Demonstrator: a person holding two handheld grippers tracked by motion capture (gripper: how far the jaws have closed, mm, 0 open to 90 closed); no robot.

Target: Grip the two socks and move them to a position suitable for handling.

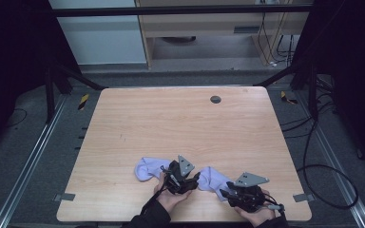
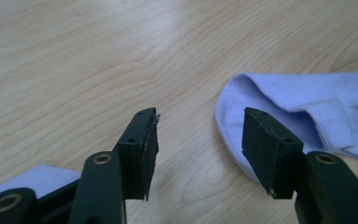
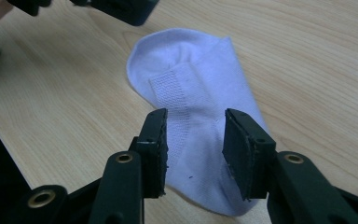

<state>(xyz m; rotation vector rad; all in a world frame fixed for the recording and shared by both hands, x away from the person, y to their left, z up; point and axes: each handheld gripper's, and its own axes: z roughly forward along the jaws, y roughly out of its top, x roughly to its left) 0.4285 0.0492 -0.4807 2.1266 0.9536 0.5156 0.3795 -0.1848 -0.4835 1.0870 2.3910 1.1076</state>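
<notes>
Two pale lilac socks lie flat near the front edge of the wooden table [image 1: 180, 123]. One sock [image 1: 145, 168] is to the left of my left gripper [image 1: 197, 180], and its edge [image 2: 42, 179] shows beside the left jaw. The other sock [image 1: 212, 179] [image 2: 307, 107] [image 3: 186, 60] lies between the two grippers. My left gripper [image 2: 203, 116] is open, its right jaw over the rounded end of this sock and bare wood in the gap. My right gripper [image 1: 224, 192] [image 3: 196, 116] is open, its jaws straddling the sock's other end just above the fabric. The pads press on nothing.
A round grey cable hole [image 1: 215, 99] sits at the far middle of the table. Metal brackets [image 1: 64, 196] [image 1: 302, 197] mark the front corners. Black cables [image 1: 323, 180] lie on the floor at the right. The left gripper's body [image 3: 121, 7] shows at the top of the right gripper view.
</notes>
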